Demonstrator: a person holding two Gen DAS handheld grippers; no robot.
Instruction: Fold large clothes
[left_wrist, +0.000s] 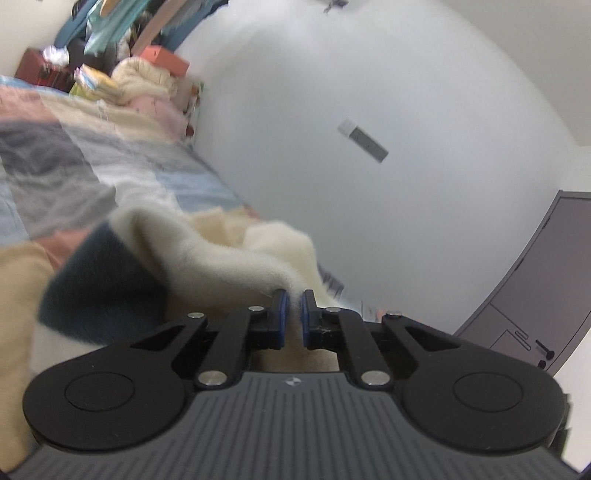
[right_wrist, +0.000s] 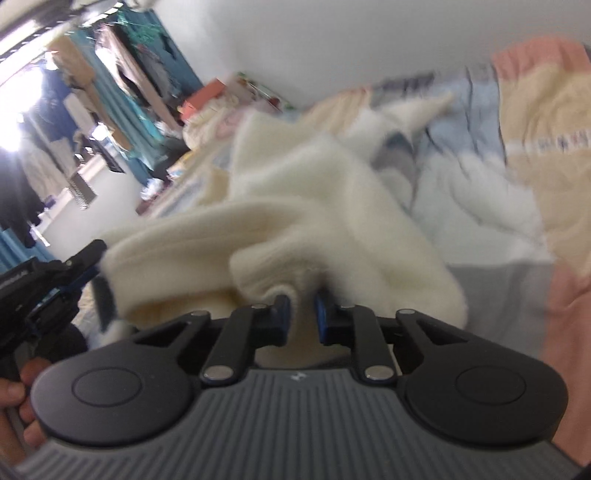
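A cream fuzzy garment (left_wrist: 221, 254) with a dark teal panel (left_wrist: 99, 280) hangs bunched over the bed. My left gripper (left_wrist: 294, 304) is shut on a pinch of its cream fabric. In the right wrist view the same garment (right_wrist: 303, 206) is lifted and crumpled, and my right gripper (right_wrist: 302, 304) is shut on a fold of it. The left gripper (right_wrist: 55, 288) shows at the left edge of the right wrist view, holding the garment's other edge. The image is blurred by motion.
The bed has a patchwork quilt (left_wrist: 92, 155) in pink, grey, blue and cream; it also shows in the right wrist view (right_wrist: 517, 147). Piled bedding (left_wrist: 144, 85) and hanging clothes (right_wrist: 122, 74) lie beyond. A white wall (left_wrist: 369, 110) and grey door (left_wrist: 535, 295) stand to the right.
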